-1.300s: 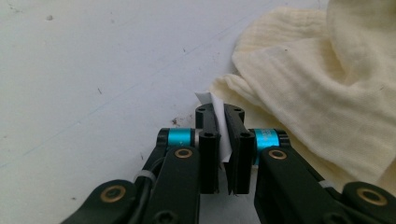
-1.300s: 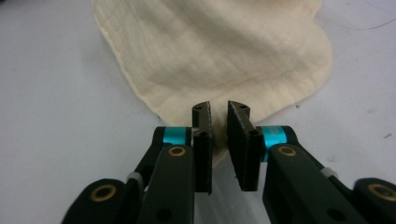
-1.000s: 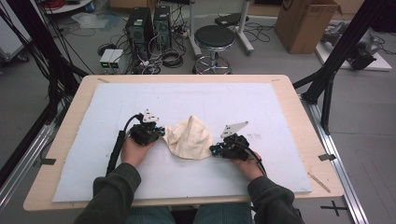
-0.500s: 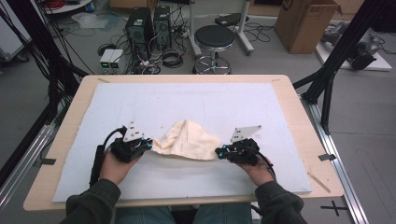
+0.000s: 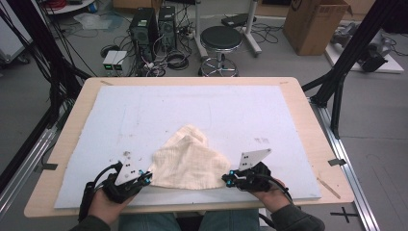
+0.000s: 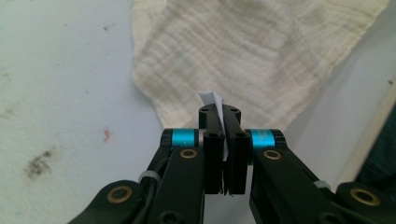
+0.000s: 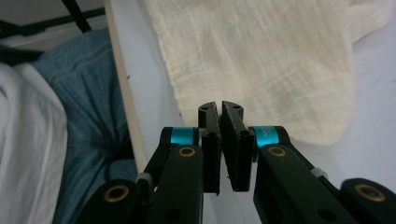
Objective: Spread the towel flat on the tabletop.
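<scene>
Both hands have drawn back toward the near edge of the table and spread apart since the earlier frames, and the cloth (image 5: 188, 161), bunched into a peak between them then, now lies flatter and wider. One cream cloth, on the pale blue mat (image 5: 144, 115), near the person's side, its far part still humped and folded. Left gripper (image 5: 144, 179) clenched on the cloth's left near corner; in the left gripper view a small white tag or corner pokes up between the shut jaws. Right gripper (image 5: 230, 180) also clenched, at the right near corner; from the right gripper view I judge cloth is pinched there, though the edge between the jaws is hard to make out. Step in hand looks like spreading the cloth flat. To do it well: keep both grips firm, pull evenly outward and toward the near edge, low over the mat, so the far hump drags out without twisting. Count: one cloth, two grippers, one mat, one table (image 5: 308, 120).
</scene>
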Tool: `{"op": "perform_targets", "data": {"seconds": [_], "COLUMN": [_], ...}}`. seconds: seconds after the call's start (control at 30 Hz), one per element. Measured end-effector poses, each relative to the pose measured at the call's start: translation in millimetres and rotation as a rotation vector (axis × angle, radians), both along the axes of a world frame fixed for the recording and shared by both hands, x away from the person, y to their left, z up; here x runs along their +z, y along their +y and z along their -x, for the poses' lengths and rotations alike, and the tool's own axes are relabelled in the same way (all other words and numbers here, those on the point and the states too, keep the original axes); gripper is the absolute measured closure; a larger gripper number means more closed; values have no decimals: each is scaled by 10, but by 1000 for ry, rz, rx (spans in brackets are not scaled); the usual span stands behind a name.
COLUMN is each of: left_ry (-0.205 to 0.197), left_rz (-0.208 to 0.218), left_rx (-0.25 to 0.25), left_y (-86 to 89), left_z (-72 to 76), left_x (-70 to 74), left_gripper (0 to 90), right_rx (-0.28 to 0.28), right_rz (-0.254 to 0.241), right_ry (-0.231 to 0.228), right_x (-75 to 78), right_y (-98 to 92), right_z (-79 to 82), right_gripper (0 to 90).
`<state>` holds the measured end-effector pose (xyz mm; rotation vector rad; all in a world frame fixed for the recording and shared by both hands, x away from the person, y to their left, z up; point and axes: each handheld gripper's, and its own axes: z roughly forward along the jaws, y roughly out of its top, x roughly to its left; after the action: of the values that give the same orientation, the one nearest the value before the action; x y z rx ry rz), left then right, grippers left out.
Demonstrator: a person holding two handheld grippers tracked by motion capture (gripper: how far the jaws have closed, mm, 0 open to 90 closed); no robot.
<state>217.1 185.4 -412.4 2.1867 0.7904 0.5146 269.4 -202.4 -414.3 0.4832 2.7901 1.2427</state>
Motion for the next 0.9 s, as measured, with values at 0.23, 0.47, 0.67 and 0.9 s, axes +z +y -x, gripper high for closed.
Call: {"op": "perform_targets", "data": {"seconds": [0.23, 0.47, 0.67, 0.9], "left_ry": [13, -21, -10, 2], "left_rz": [60, 120, 180, 163], "left_rx": [-37, -52, -64, -26], "left_y": [30, 16, -132, -396], "left_z": [7, -264, -757, -1402], "left_x": [25, 246, 411, 360], "left_gripper": [711, 579, 501, 523], "right_rx": [-1, -52, -129, -171], "right_rz": [-41, -134, -174, -182], "right_ry": [23, -23, -30, -39], "right_x": [-47, 108, 125, 95], "right_y": [6, -97, -165, -158], "right_z": [-1, -125, -342, -552], "right_gripper": [721, 643, 616, 614]}}
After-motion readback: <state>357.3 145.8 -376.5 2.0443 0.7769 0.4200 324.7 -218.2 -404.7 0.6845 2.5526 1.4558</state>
